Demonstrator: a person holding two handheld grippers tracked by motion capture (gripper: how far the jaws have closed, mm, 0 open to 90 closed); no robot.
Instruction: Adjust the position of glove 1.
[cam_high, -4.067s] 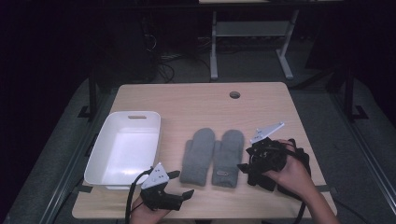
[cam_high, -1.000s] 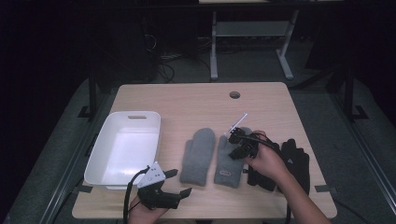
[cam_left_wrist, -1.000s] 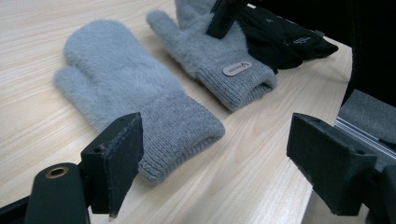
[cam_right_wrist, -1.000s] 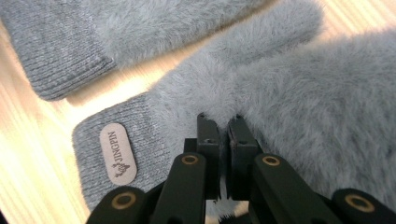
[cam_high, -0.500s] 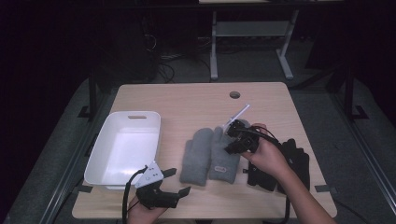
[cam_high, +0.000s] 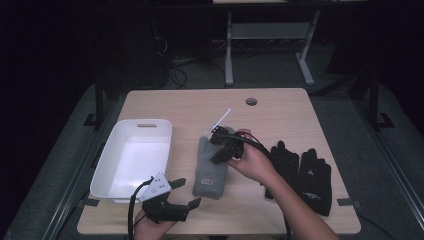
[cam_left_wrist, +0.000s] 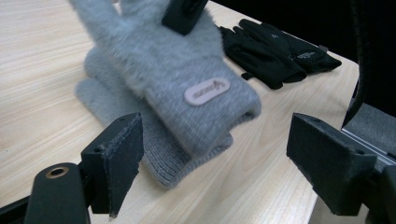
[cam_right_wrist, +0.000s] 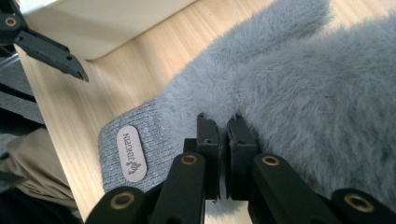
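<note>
While I work at the table:
Right gripper: pinches my top grey mitten, stacked on its twin.
Left gripper: jaws apart, holding nothing, at 6 o'clock.
Black gloves: at 3 o'clock.

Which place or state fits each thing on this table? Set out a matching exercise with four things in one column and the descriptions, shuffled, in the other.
Things:
1. white tub
2. black gloves
3. left claw
4. upper grey mitten

Descriptions:
A. pinched by the right claw
B. lying flat at the table's right side
C. open, near the front edge
D. empty, at the table's left

Pairs: 1-D, 2-B, 3-C, 4-A
</note>
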